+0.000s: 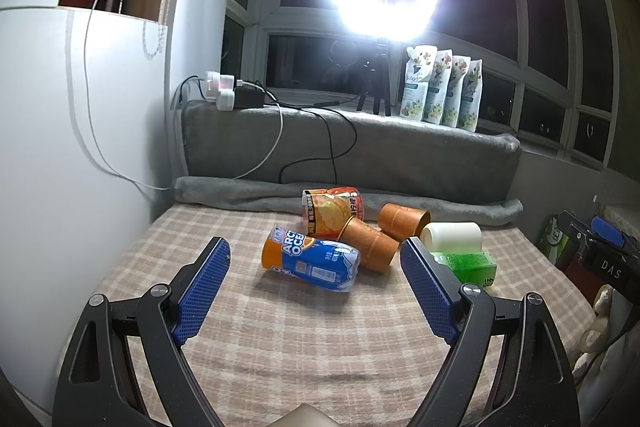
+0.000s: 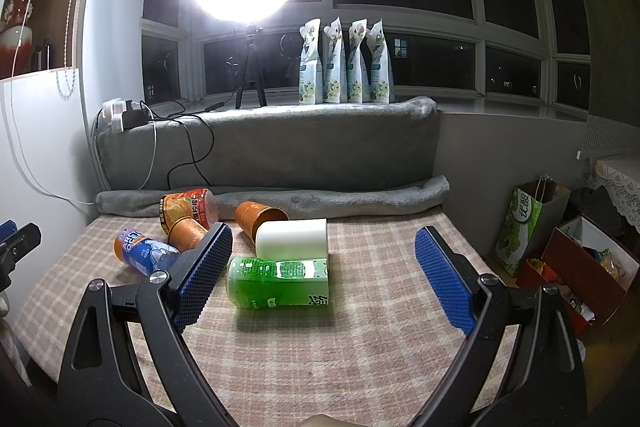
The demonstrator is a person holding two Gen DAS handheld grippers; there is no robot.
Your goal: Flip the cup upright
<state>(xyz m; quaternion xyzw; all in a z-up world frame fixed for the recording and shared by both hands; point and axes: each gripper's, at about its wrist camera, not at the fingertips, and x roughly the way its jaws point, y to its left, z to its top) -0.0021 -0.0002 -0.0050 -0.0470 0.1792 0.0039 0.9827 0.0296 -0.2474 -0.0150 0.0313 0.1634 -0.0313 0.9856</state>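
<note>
The blue and orange cup (image 1: 310, 259) lying on its side carries large white letters reading "ARC" over "OCE"; the rest of each word curves out of sight. The other gripper's black body (image 1: 610, 269) at the right edge of the left wrist view shows the white letters "DAS". The green cup (image 2: 278, 281), the orange fruit cup (image 1: 332, 211), the green paper bag (image 2: 526, 223) and the white pouches (image 2: 346, 65) bear Chinese or small print too blurred to read.

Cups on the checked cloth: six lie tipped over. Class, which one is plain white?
The white cup, lying on its side just behind the green cup. The others are orange, blue or printed.
</note>
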